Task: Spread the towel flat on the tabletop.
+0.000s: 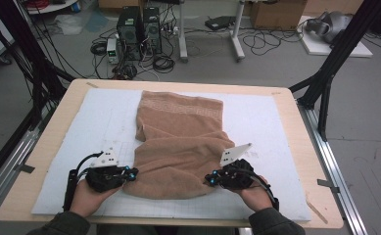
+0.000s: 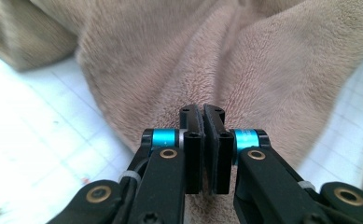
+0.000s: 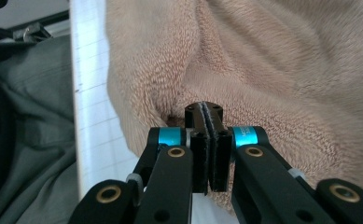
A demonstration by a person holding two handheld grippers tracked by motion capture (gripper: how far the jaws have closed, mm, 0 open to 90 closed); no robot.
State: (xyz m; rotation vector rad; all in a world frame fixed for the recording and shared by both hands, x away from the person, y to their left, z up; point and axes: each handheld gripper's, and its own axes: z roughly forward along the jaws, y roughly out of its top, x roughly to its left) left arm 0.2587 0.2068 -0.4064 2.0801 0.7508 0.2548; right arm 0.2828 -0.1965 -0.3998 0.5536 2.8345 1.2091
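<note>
Two grippers, both clamped on the near corners of the tan towel (image 1: 178,147).

Towel lies partly folded and rumpled mid-counter on the white gridded mat (image 1: 271,122), patterned band at the far edge, near hem toward the person. Left gripper (image 1: 131,172) has its fingers (image 2: 193,144) pressed together with a pinch of pile between them at the near-left corner; right gripper (image 1: 208,180) same at the near-right corner, fingers (image 3: 220,149) closed tight on a thin fold of cloth. Cloth puckers into ridges running away from each pinch, so the grip looks real, not just resting. Symmetric corner hold makes sense: keeps the hem taut and square, likely so the near edge can be lifted and carried over for the next fold. Risk: the pinches are shallow, so the plush could slip.
</note>
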